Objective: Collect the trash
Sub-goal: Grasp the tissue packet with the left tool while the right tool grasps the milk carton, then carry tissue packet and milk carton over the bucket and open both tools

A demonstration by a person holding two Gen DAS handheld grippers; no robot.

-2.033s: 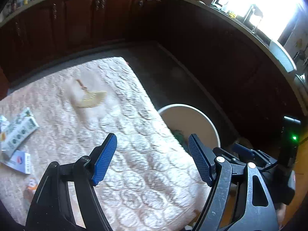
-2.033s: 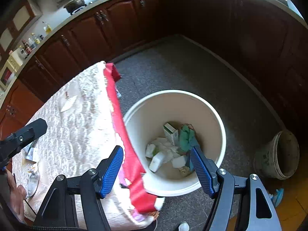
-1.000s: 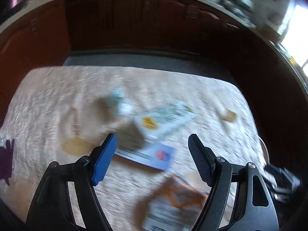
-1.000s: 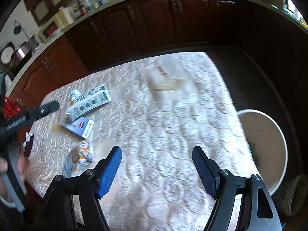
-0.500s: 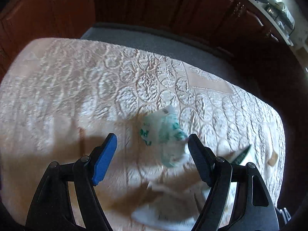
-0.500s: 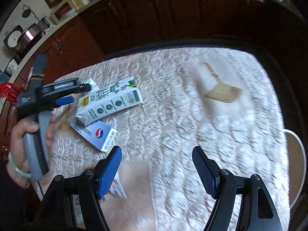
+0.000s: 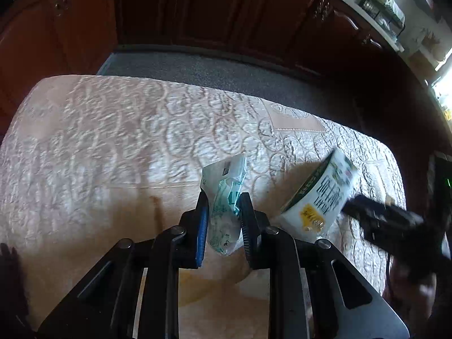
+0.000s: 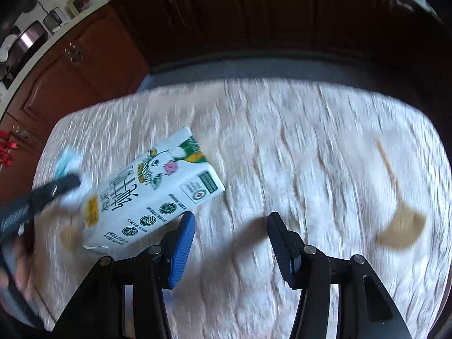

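My left gripper [image 7: 224,214] is shut on a crumpled white and green wrapper [image 7: 226,195] over the quilted cream table cover [image 7: 113,147]. A white milk carton [image 7: 322,197] with green print lies just to its right. In the right wrist view the same carton [image 8: 152,195] lies flat, just left of and beyond my right gripper [image 8: 230,226], which is open and empty above the cover. The left gripper [image 8: 42,197] shows there blurred at the left edge with the wrapper [image 8: 67,163] in it.
Dark wooden cabinets [image 7: 197,8] ring the table beyond a strip of grey floor [image 7: 226,70]. A tan broom-shaped print [image 8: 401,226] marks the cover at the right. The right gripper [image 7: 395,226] reaches in from the right in the left wrist view.
My left gripper has closed on the green and white wrapper that lay between its fingers. My right gripper has moved closer to the milk carton, still open.
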